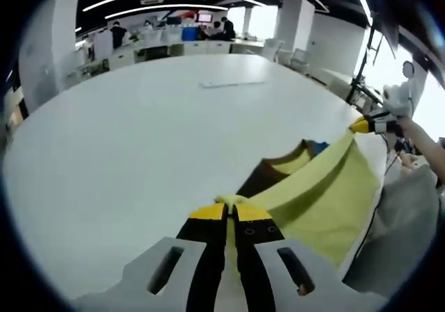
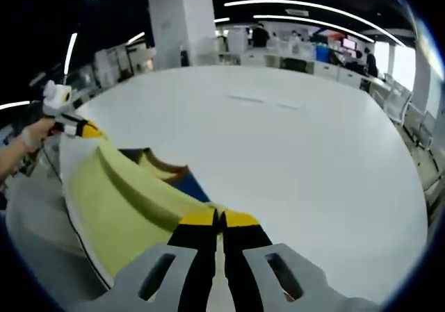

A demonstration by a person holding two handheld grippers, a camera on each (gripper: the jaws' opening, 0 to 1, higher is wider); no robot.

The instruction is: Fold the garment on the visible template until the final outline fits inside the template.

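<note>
A yellow garment [image 1: 327, 187] hangs stretched between the two grippers at the near edge of a big white worktop [image 1: 139, 159]. In the left gripper view, the left gripper [image 1: 231, 211] has its yellow-tipped black fingers [image 1: 208, 213] pressed together on a bunched corner of the fabric. From there the cloth runs as a taut fold out to the right gripper [image 1: 363, 125], small at the far end of the garment, held in a person's hand [image 1: 410, 128]. That gripper's yellow tip sits right at the cloth's other corner.

The right gripper view gives the mirror of this. The right gripper [image 2: 220, 218] has its fingers [image 2: 240, 220] closed tight on a yellow corner of the garment [image 2: 118, 201], and the left gripper [image 2: 87, 129] shows at the far end of the cloth, again gripped by a hand [image 2: 31, 137], its tip meeting the fabric.

The garment has a dark brown collar band [image 1: 268, 169] and a blue patch [image 2: 186, 181] beside it, both on the side of the garment facing the worktop's middle. Part of the cloth rests on the worktop; the rest droops off its edge toward the person.

Well beyond the garment, toward the worktop's far side, lies a thin flat pale strip [image 1: 233, 83]. I cannot tell whether it is the template.
</note>
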